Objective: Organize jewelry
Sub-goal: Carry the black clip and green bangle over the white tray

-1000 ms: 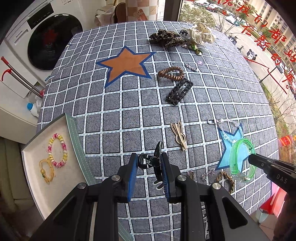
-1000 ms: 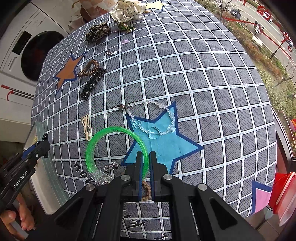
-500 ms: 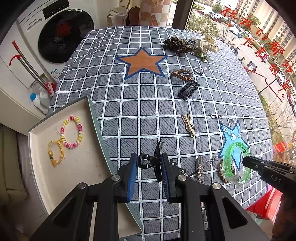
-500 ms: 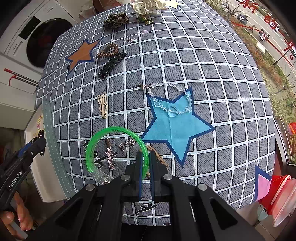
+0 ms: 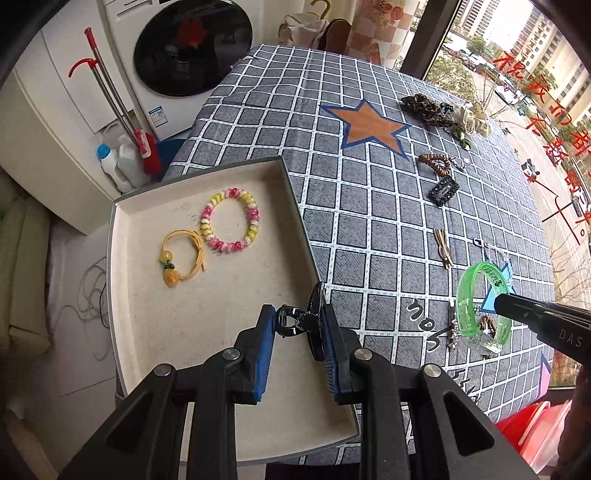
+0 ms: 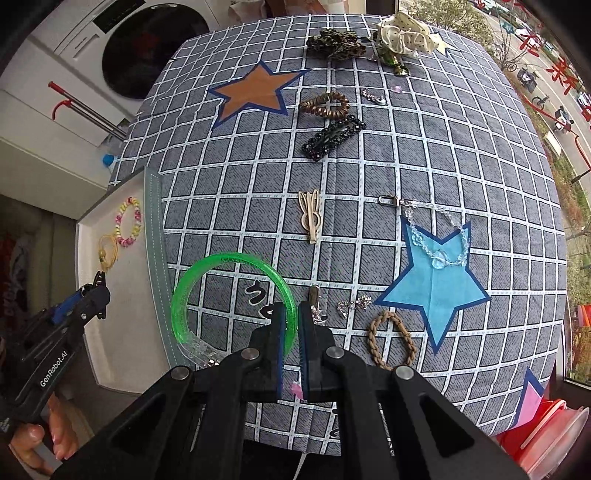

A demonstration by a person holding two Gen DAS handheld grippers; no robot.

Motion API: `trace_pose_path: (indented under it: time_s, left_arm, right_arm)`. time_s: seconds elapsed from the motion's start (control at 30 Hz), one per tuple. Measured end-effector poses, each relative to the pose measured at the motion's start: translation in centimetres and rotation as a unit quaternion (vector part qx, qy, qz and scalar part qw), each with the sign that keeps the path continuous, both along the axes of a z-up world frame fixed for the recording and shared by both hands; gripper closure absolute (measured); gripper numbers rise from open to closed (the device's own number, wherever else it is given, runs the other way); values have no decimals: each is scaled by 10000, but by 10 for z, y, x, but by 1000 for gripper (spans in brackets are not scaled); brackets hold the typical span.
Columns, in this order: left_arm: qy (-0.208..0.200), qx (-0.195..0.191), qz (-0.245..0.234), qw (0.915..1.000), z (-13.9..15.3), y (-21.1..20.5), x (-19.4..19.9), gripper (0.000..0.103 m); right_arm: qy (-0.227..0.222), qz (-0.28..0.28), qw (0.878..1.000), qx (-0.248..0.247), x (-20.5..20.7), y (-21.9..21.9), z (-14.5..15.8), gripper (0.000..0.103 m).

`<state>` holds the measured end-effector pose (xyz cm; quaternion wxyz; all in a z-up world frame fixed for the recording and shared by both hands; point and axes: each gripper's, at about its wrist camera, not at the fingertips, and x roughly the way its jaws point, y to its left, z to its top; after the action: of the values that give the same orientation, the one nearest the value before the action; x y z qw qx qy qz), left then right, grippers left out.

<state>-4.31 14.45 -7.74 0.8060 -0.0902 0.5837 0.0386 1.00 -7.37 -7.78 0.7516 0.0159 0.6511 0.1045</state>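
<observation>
My left gripper (image 5: 300, 325) is shut on a black claw hair clip (image 5: 308, 319), held above the right side of the white tray (image 5: 207, 325). Inside that tray lie a pink-and-yellow bead bracelet (image 5: 231, 220) and a yellow cord bracelet (image 5: 181, 254). In the right wrist view my right gripper (image 6: 290, 317) is shut on a translucent green bangle (image 6: 207, 273), hanging over the checked cloth just right of the tray (image 6: 110, 295). The left gripper (image 6: 90, 295) shows at the left edge there, the right gripper (image 5: 502, 301) at the right in the left wrist view.
On the checked tablecloth (image 6: 369, 166) lie a beige clip (image 6: 311, 218), black beaded clip (image 6: 334, 137), brown bracelet (image 6: 325, 104), crystal chain (image 6: 437, 240), braided cord loop (image 6: 391, 339), small silver pieces (image 6: 352, 304) and scrunchies (image 6: 400, 35). A washing machine (image 5: 184, 48) stands behind; red containers (image 6: 546, 435) at lower right.
Both grippers have moved left across the table. The left one with the black clip now hangs over the tray; the right one has carried the green bangle off the blue star toward the tray.
</observation>
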Motion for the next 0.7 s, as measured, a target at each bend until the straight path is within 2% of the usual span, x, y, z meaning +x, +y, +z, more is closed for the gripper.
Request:
trace_pose_path:
  time_s: [0.23,0.47,0.7]
  left_arm:
    - [132,3,552,9984,-15,39,-22,71]
    - [308,-39,1128,9931,-36,74,-36,71]
    - [400,-24,1361,9899,-55,93,-39,71]
  right_arm:
    - [72,592,9982,103,0,54,-6,96]
    - [124,1239,9920,189,3,117,-14,96]
    - [242,1866,9821,50,13,178,-34,96]
